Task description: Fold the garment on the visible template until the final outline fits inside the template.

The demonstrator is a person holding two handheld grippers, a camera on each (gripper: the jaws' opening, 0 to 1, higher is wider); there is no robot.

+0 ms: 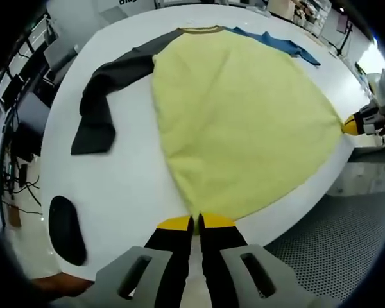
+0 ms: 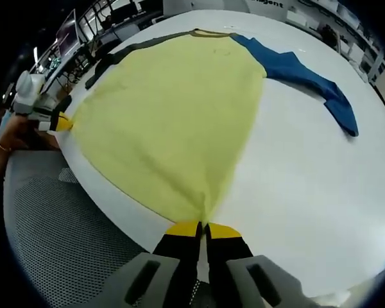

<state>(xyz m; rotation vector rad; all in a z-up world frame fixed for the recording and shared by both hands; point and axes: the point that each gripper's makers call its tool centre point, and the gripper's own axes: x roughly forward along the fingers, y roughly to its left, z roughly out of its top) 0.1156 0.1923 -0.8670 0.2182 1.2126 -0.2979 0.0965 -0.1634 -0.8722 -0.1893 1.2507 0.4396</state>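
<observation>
A yellow shirt (image 1: 244, 122) lies spread flat on a white tabletop (image 1: 128, 186), its collar (image 1: 202, 29) at the far side and its hem along the near edge. The left tongs (image 1: 196, 222) are closed on one hem corner, their yellow tips pressed together with the cloth pinched between them. The right tongs (image 2: 203, 228) are likewise closed on the opposite hem corner, and the hem runs taut between the two.

In the left gripper view the shirt's dark grey sleeve (image 1: 106, 96) stretches away from the shoulder and bends down across the tabletop, while the blue sleeve (image 1: 279, 43) angles off beyond the collar. A dark oval mark (image 1: 66, 230) sits on the tabletop near the edge, apart from the grey sleeve. The right tongs also show at the shirt's far hem corner (image 1: 359, 123).

In the right gripper view the blue sleeve (image 2: 301, 74) lies flat away from the shirt (image 2: 173, 102), and the left tongs (image 2: 59, 122) show at the shirt's other corner, where a hand (image 2: 13, 138) is seen. Perforated grey flooring (image 2: 58, 231) lies below the tabletop (image 2: 308, 186) edge.
</observation>
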